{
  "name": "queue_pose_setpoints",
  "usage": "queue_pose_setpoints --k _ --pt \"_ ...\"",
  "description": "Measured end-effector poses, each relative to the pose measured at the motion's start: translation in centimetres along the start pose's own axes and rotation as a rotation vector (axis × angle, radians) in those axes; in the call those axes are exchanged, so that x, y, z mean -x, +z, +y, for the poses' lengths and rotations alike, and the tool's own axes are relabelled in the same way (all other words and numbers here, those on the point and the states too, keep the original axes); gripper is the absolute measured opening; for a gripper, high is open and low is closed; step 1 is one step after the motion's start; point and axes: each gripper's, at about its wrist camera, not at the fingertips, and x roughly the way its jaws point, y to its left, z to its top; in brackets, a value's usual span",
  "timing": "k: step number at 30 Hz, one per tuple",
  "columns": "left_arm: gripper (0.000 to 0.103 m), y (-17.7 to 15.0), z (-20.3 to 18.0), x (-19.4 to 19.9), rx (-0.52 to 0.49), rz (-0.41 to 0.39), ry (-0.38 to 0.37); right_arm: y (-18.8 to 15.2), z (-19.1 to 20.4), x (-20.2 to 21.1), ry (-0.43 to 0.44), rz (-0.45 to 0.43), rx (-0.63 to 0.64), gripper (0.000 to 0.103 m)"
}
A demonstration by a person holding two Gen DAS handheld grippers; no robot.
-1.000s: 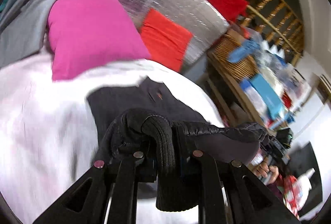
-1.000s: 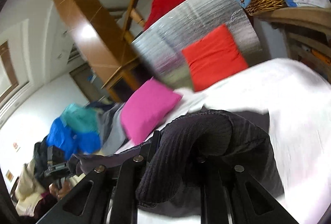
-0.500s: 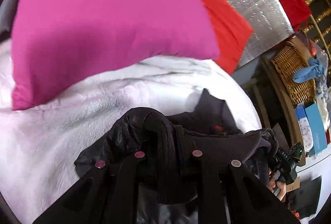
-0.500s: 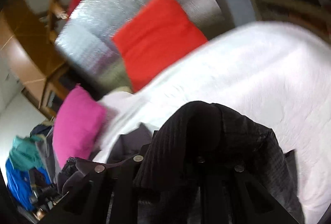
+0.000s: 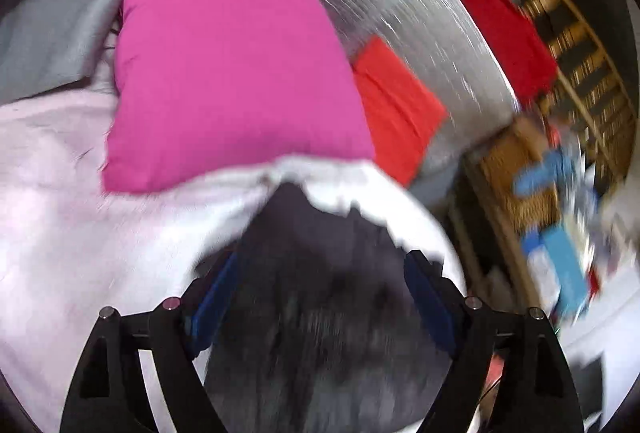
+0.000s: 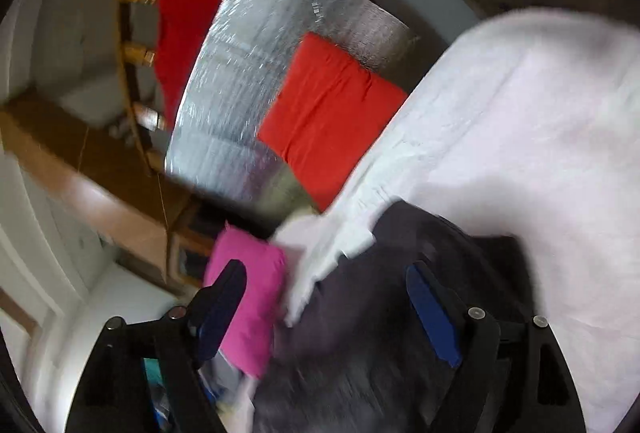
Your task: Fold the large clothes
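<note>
Having just sprung open, both grippers, left [image 5: 320,281] and right [image 6: 324,289], now gaping wide, gripping nothing; dark garment [image 5: 320,313] lying released on white bedcover [image 5: 60,233], near pink pillow [image 5: 224,73].

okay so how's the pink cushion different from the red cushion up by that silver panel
The pink cushion is magenta and plump with rounded corners; the red cushion is orange-red, flatter and square-edged. In the left wrist view the pink cushion partly overlaps the red cushion, so it looks nearer. The red cushion leans against the silver panel; the pink cushion's backing is unclear. Both sit at the white cover's far edge.
</note>
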Motion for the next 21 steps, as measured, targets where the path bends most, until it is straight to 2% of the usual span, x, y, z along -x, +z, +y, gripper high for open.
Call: queue_pose_setpoints --k 2,5,9,11,13,15,19,20,21 --pt "0.085 -3.1 0.1 1.7 -0.006 0.036 0.021 -1.8 -0.2 2.9 -0.024 0.023 0.015 0.085" --pt "0.085 -7.8 1.3 3.2 0.070 0.083 0.006 -5.4 -1.5 5.6 0.000 0.081 -0.028 0.085" --pt "0.085 -11.8 2.8 3.3 0.180 0.079 0.035 -9.5 -3.7 5.5 -0.045 0.159 -0.071 0.085" --pt "0.085 -12.4 4.0 2.5 0.271 0.086 0.074 -10.5 -5.2 4.1 -0.087 0.190 -0.122 0.085" --pt "0.085 -12.3 5.1 1.6 0.321 0.068 0.119 -10.7 -6.5 2.6 -0.081 0.194 -0.178 0.085" --pt "0.085 -12.0 5.6 0.8 0.332 0.064 0.162 -10.8 -7.6 1.2 -0.105 0.188 -0.208 0.085" --pt "0.085 -11.1 5.9 -1.5 0.339 0.070 0.168 -10.1 -7.6 -0.5 -0.132 0.139 -0.202 0.085" --pt "0.084 -10.6 5.8 -1.9 0.340 0.048 0.160 -10.0 -7.4 -1.1 -0.146 0.137 -0.196 0.083" --pt "0.083 -10.4 5.7 -2.1 0.339 0.040 0.154 -9.8 -7.2 -1.8 -0.172 0.136 -0.184 0.066"
